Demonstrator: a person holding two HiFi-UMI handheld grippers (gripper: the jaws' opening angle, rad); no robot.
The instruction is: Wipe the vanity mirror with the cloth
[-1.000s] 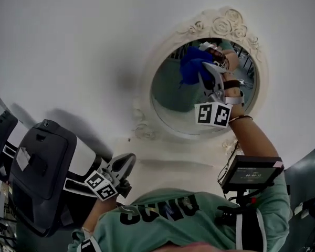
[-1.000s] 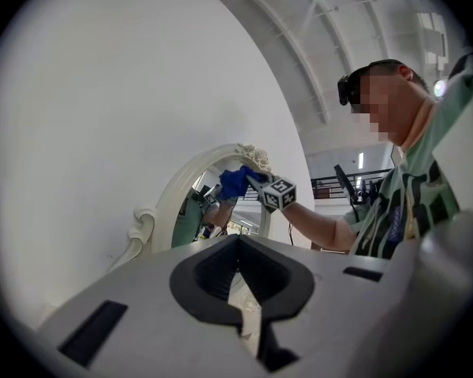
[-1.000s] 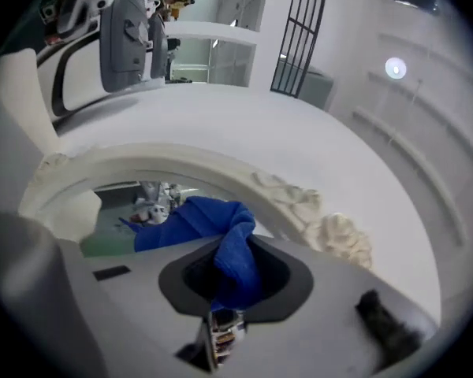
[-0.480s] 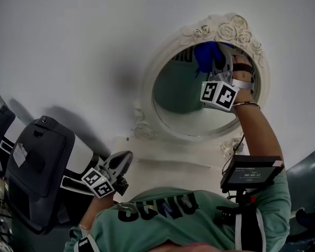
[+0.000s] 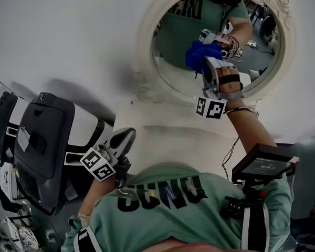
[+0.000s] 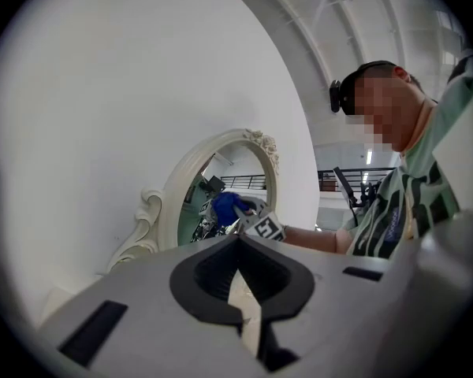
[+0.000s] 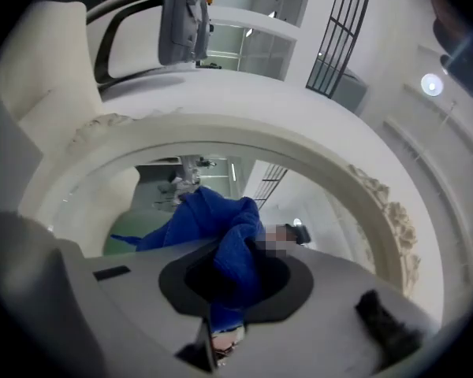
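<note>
– Two grippers, so which one's actually got the cloth, and how much room is there on the glass?

– Right gripper (image 5: 206, 63). Its jaws are clamped on the bunched-up blue cloth (image 5: 198, 55), and the right gripper view shows it stuffed right between them. The cloth sits low-middle on the oval vanity mirror (image 5: 170, 62), up against the glass as far as I can tell. There's bare glass to its left and above it. The lower curve of the carved cream frame (image 5: 143, 46) runs just below the gripper body, and the right rim is near too, so it's tighter on those sides.

– What else is around it?

– Closest is the cream vanity top (image 5: 168, 135) under the frame. The left gripper (image 5: 127, 138) hangs at that top's left edge, well apart from the mirror, jaws together with nothing in them. Just beside it is a black-and-white appliance (image 5: 42, 146); can't tell what kind. A small screen (image 5: 262, 166) sits by the person's right elbow, below the mirror. Plain white wall (image 5: 68, 30) all round the frame.
</note>
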